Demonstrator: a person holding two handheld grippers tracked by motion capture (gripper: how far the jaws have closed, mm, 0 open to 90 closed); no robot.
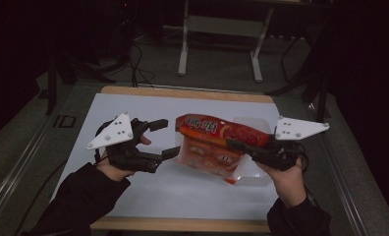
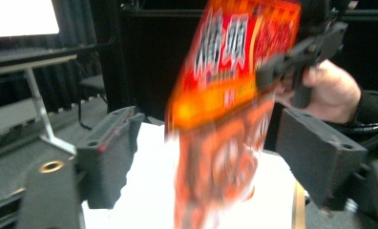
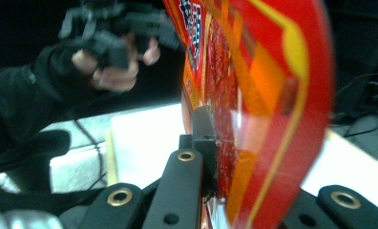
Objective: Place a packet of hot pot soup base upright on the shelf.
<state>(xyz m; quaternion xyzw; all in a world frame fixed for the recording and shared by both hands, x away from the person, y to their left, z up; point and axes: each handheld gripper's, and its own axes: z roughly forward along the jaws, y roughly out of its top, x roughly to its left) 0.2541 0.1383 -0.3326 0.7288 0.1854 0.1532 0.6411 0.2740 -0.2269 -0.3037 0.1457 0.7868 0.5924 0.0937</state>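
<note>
Setting: a lab or recording studio, dimly lit. Evidence: black curtains closing off the back and sides; grey carpeted floor (image 1: 217, 64) crossed by loose cables (image 1: 138, 66); a white metal stand (image 1: 222, 29) with splayed feet beyond the counter (image 1: 182, 93); the counter itself a wooden board covered with a plain white sheet (image 1: 133, 105); metal rails (image 1: 15, 162) running along both sides; a bright screen (image 2: 20, 16) on the far wall.

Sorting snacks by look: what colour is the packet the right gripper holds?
The packet is red and orange with a clear lower part, clearest in the high view.
</note>
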